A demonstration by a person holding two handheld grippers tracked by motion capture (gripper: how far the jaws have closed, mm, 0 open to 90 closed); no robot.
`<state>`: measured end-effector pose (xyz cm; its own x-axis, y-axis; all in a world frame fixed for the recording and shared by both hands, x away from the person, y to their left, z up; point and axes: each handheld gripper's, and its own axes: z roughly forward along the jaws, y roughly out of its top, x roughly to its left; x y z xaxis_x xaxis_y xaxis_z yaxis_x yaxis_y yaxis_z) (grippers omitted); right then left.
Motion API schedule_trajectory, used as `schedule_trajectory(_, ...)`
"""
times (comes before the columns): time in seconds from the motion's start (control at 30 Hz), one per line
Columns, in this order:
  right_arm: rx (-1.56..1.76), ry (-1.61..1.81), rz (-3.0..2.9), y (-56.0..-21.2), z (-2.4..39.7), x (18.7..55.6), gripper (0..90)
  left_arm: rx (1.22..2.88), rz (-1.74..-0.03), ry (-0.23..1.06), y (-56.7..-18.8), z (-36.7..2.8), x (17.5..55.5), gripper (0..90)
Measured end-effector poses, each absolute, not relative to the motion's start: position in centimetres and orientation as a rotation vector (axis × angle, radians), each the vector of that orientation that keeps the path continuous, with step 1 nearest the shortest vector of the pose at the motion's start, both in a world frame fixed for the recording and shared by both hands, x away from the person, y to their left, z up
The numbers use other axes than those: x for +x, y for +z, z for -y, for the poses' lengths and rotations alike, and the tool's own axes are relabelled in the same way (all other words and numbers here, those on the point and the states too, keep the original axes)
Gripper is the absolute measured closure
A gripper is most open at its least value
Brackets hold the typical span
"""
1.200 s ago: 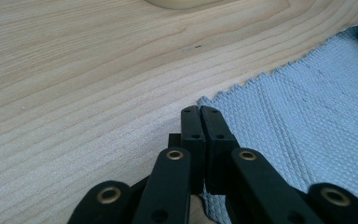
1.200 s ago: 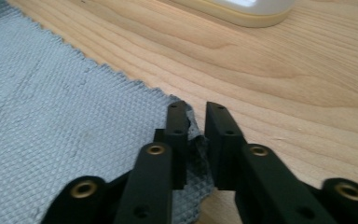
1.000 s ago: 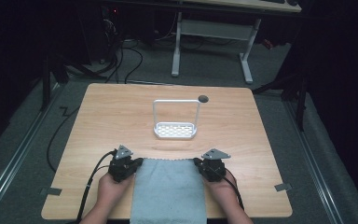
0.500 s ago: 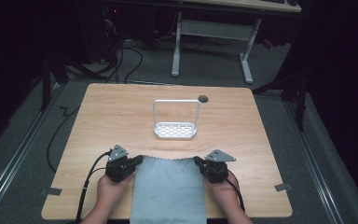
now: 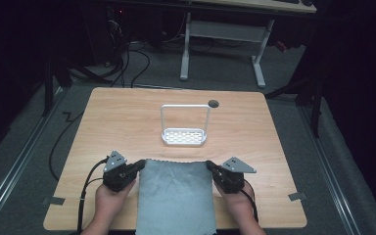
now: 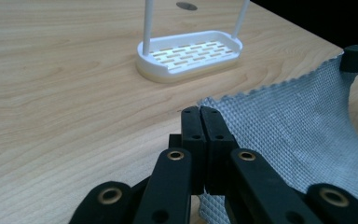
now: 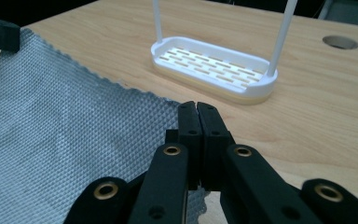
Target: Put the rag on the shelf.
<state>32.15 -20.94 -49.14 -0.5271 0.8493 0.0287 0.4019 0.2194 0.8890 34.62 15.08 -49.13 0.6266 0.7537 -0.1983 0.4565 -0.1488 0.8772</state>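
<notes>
1. We've got the grey cloth lying at the near edge of the desk, between both hands, its near end running off the desk edge toward us.
2. Left gripper: jaws clenched on the cloth's far-left corner. In the left gripper view the jaws press together w/ the weave coming out right beside them.
3. Right gripper: jaws clenched on the far-right corner, same pinch, seen in the right gripper view w/ cloth spreading off to its left.
4. White rack w/ slotted base & tall hoop stands mid-desk, well apart from the cloth's far edge, straight ahead of us.
5. Step in hand, as we judge it: holding both far corners, prob. to lift & drape or fold the cloth. Not yet off the desk.
6. To do it well:
   - keep both pinches tight; corners are thin, so a slack jaw drops one.
   - raise both hands level & together so the far edge stays straight, no sag in the middle.
   - keep the hands spread so the cloth stays taut across.
   - if it goes over the hoop, clear the top bar first, then bring it down centred.
7. Risks: one corner slipping, or the trailing end dragging & tipping the light rack.
</notes>
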Motion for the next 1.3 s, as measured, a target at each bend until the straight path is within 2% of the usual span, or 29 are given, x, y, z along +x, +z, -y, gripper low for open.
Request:
schedule_trajectory(0.5, 1.048, 1.340, -1.923, -46.0, 21.0, 31.5, 90.0, 1.727, -0.901, 0.447, -45.9, -14.9, 33.8, 89.8)
schedule_trajectory(1.3, 0.993, 1.442, -1.751, -40.8, 21.7, 31.9, 90.0, 1.594, -0.787, 0.557, -40.3, -13.8, 34.4, 89.8)
